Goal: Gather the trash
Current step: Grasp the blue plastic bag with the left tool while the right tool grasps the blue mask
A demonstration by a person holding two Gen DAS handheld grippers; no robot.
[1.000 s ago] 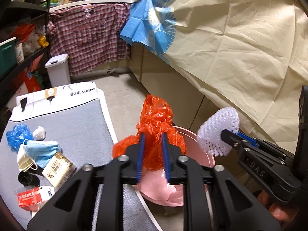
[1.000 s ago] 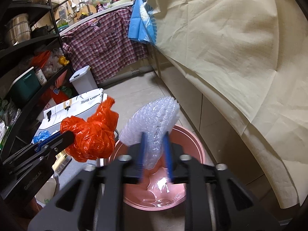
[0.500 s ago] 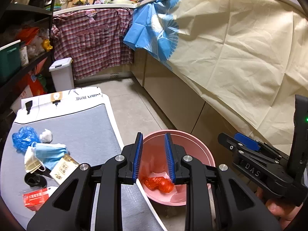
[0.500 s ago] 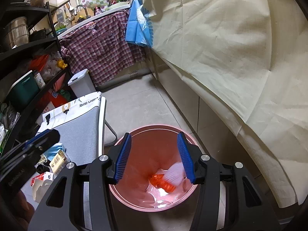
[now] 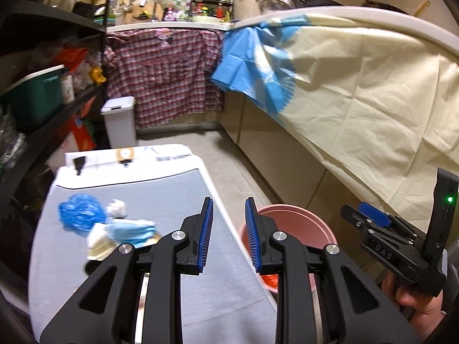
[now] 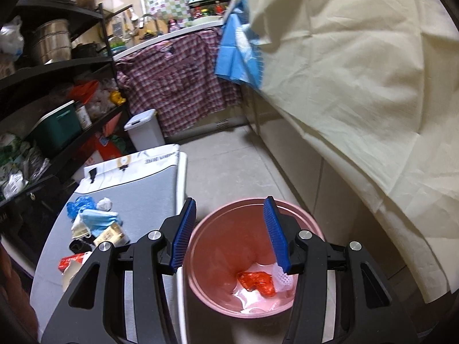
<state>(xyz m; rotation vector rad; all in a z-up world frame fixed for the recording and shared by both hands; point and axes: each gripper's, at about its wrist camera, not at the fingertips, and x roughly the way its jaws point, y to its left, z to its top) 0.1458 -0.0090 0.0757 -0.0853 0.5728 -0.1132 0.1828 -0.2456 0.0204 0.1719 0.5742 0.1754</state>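
Warm indoor light, motion blur, fisheye edges dark.

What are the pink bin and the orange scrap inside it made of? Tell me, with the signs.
Pink bin: probably moulded plastic, smooth and slightly glossy, with a thin even rim. Orange scrap: likely thin plastic film, crumpled into sharp shiny creases, slightly translucent.

Glossy plastic bucket (image 6: 309, 226) — matt grey cloth table (image 5: 160, 200).
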